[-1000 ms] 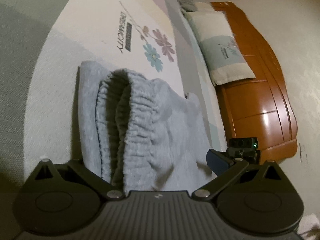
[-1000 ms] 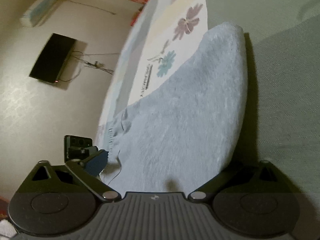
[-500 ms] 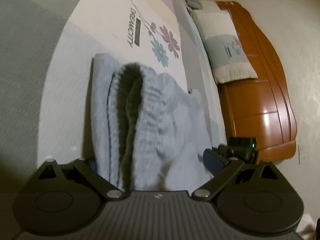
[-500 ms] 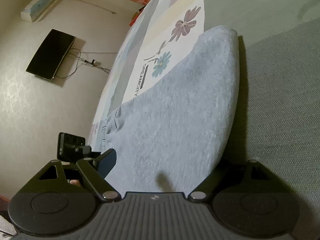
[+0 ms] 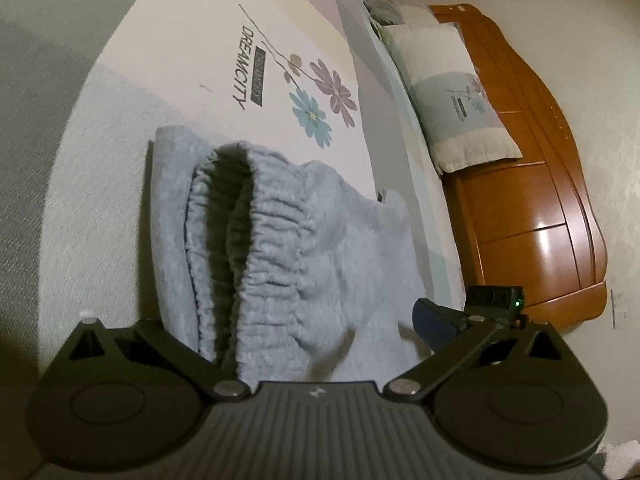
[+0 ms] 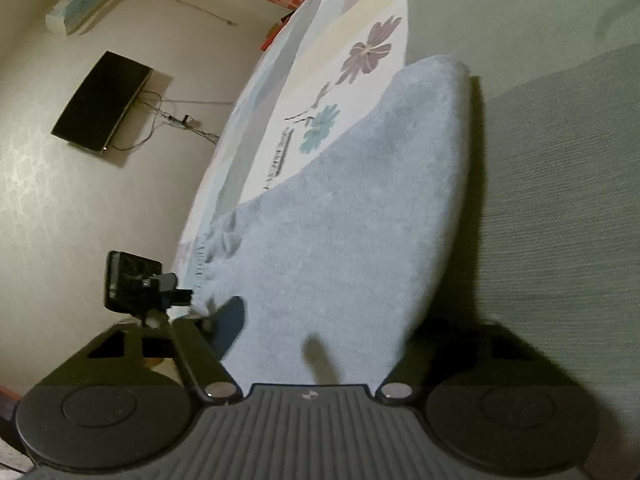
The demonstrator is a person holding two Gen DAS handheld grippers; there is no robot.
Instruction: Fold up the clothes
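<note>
Claws: right [image 6: 320, 340] closing around grey pants [image 5: 280, 248], left [image 5: 288, 340] unclear; bedsheet [image 5: 248, 12] reads DREAMCITY.

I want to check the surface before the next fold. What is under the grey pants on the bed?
The grey pants lie on a bed sheet printed with flowers and the word DREAMCITY. The part of the sheet directly beneath them is covered, so anything there cannot be seen.

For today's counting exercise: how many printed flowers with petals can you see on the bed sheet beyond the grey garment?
2: a blue printed flower nearest the grey fleece garment, and a purple printed flower just beyond it. Others may be hidden.
</note>
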